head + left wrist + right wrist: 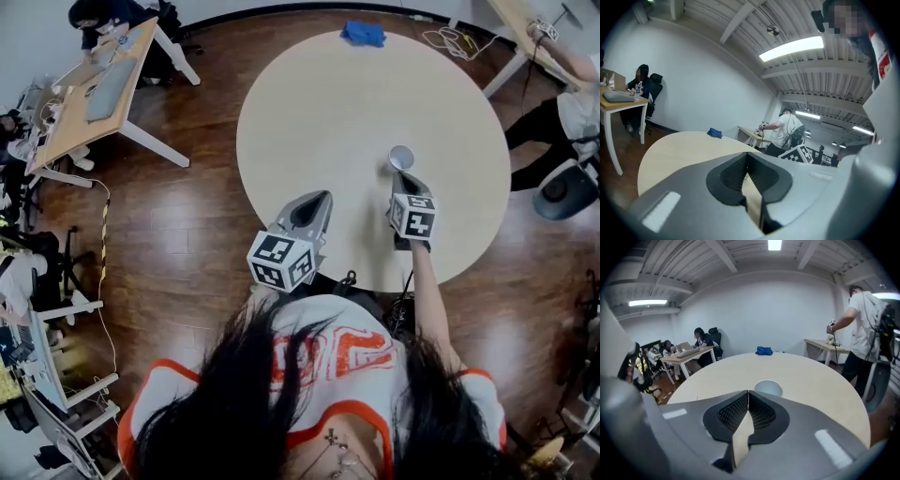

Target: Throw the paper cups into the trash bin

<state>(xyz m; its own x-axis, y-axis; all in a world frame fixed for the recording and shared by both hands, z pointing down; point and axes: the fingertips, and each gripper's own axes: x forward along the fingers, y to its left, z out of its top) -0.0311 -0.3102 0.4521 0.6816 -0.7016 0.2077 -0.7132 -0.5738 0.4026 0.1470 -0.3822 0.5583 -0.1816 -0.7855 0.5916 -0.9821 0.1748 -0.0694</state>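
cup [768,388] of white paper, upright; right tongs [748,392] and left tongs [747,154] both closed, empty

Far edge of round table [328,141]: blue cloth [363,34].

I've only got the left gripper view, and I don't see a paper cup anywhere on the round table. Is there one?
Observer: Yes. One paper cup stands upright, mouth up, on the right half of the round table in the head view.
Operator: Has the right gripper got it?
Observer: No. The right gripper has its jaws together with nothing between them, and the cup sits just beyond their tips.
Operator: Where's my left gripper from there?
Observer: The left gripper is at the table's near edge, left of the right gripper and farther from the cup.
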